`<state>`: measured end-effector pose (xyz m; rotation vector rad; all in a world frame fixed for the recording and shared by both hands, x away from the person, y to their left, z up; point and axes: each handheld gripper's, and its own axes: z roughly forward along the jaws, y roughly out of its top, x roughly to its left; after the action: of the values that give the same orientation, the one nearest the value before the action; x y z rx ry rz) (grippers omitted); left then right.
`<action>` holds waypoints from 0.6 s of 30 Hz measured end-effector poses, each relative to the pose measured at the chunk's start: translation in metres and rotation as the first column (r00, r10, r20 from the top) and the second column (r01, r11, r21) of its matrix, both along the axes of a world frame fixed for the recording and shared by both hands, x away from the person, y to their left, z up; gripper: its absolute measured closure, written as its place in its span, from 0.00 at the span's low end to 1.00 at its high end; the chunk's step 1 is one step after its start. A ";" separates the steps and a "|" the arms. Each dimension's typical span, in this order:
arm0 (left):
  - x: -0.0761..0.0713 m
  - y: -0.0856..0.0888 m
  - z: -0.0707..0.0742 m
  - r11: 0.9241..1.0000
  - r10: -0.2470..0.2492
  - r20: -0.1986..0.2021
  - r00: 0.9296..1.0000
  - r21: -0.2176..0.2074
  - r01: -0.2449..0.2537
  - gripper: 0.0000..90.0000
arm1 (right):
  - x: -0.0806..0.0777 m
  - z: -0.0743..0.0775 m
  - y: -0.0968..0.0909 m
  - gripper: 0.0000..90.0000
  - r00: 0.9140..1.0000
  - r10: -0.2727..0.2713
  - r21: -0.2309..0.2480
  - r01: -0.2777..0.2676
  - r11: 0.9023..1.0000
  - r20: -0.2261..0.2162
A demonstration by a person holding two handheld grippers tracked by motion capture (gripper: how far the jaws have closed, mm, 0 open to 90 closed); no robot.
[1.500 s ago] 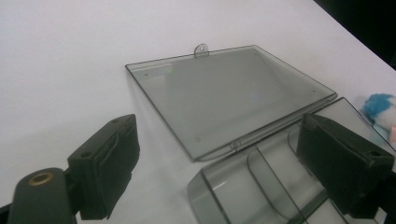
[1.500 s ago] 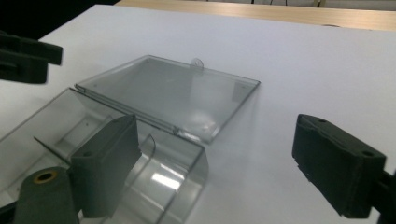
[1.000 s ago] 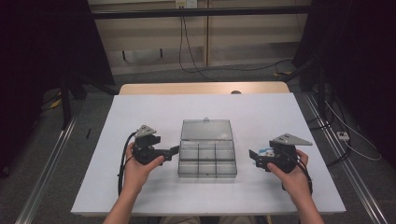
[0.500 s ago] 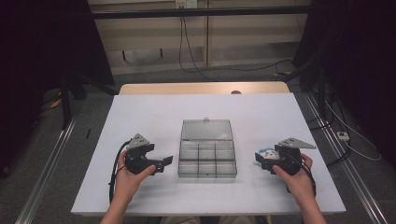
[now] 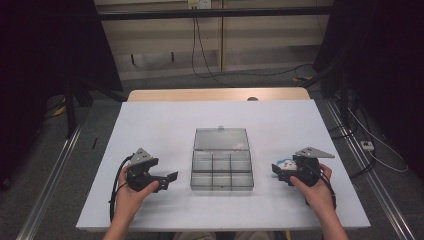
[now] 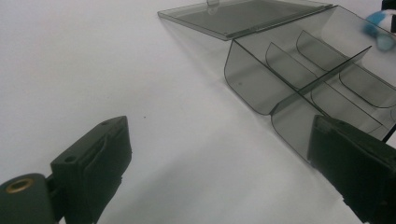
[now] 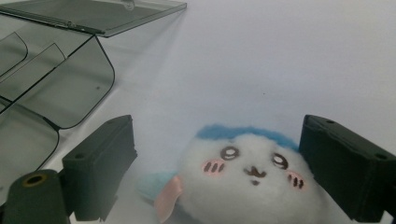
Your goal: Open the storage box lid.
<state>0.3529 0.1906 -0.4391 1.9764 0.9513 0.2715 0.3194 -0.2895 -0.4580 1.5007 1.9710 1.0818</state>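
Here we see the small plush toy (image 7: 247, 179) lying on the white table (image 5: 160, 125), just right of the open compartment box (image 5: 222, 165), its blue-topped head pointing away from the right tongs (image 7: 219, 168). These tongs are spread wide around it, not pressing it. The left tongs (image 6: 219, 172) are spread too and hold nothing; behind the table is a dark room with cables.

compartment box (image 5: 222, 165) mid-table (image 5: 150, 125), plush toy (image 5: 283, 167) just right
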 end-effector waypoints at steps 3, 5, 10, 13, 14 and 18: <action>0.000 -0.002 0.000 1.000 -0.006 -0.001 1.000 0.000 0.006 0.08 | 0.000 0.002 -0.002 0.13 1.000 -0.007 0.003 0.007 1.000 0.006; 0.000 -0.002 0.000 1.000 -0.006 0.001 1.000 -0.003 0.006 0.08 | 0.001 0.004 -0.004 0.13 1.000 -0.020 0.000 0.020 1.000 0.017; 0.000 -0.002 0.000 1.000 -0.004 0.001 1.000 -0.008 0.005 0.08 | 0.005 0.003 -0.006 0.13 1.000 -0.027 0.013 0.027 1.000 0.004; 0.000 -0.002 0.000 1.000 -0.006 0.000 1.000 -0.008 0.006 0.08 | 0.007 -0.002 -0.003 0.15 1.000 -0.007 -0.014 0.006 1.000 -0.028; 0.000 -0.002 0.000 1.000 -0.005 -0.001 1.000 -0.010 0.005 0.08 | 0.007 -0.003 -0.002 0.16 0.999 0.005 -0.005 -0.005 1.000 -0.038; 0.000 0.000 0.000 1.000 0.006 0.002 1.000 -0.016 -0.006 0.08 | 0.002 -0.003 -0.004 0.18 0.999 0.013 -0.007 -0.014 1.000 -0.046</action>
<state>0.3527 0.1908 -0.4388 1.9584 0.9552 0.2688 0.3211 -0.2932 -0.4610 1.5234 2.0167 1.0531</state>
